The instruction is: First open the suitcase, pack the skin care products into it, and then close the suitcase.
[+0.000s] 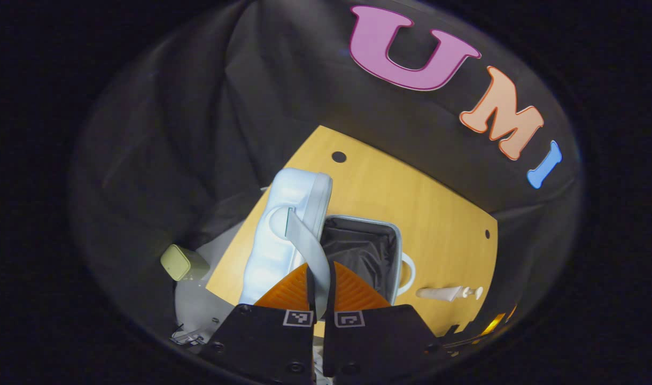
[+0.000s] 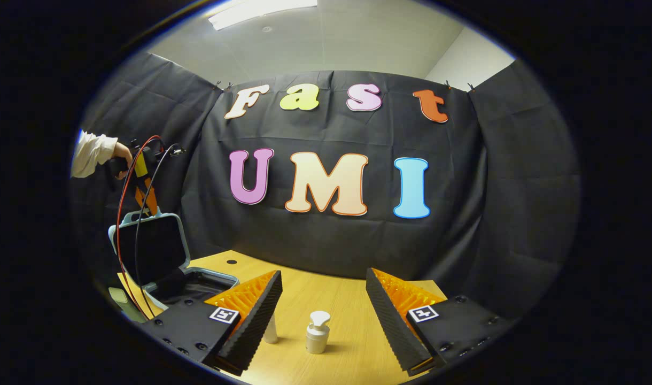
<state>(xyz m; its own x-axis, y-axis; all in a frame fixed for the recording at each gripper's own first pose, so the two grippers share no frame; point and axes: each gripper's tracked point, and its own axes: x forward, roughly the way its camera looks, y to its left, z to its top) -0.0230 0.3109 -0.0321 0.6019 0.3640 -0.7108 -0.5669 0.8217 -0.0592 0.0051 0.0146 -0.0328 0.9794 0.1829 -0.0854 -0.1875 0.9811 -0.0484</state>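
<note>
The pale blue suitcase stands open on the wooden table (image 1: pixel 411 203), its lid (image 1: pixel 283 235) raised upright over the black-lined base (image 1: pixel 363 251). My left gripper (image 1: pixel 319 270) is shut on the lid's grey handle strap (image 1: pixel 310 240). A white tube (image 1: pixel 443 292) lies on the table just right of the base. In the right gripper view the left gripper (image 2: pixel 144 200) hangs above the lid (image 2: pixel 152 246), held by a hand (image 2: pixel 120 156). My right gripper (image 2: pixel 323 274) is open and low over the table, above a white pump bottle (image 2: pixel 317 332). A second white container (image 2: pixel 271 329) stands half hidden behind its left finger.
A pale green box (image 1: pixel 183 262) sits beyond the table's left edge on something white. Red and black cables (image 2: pixel 124 214) trail down from the left gripper past the lid. Small round holes (image 1: pixel 339 156) mark the tabletop. Black cloth walls close in behind the table.
</note>
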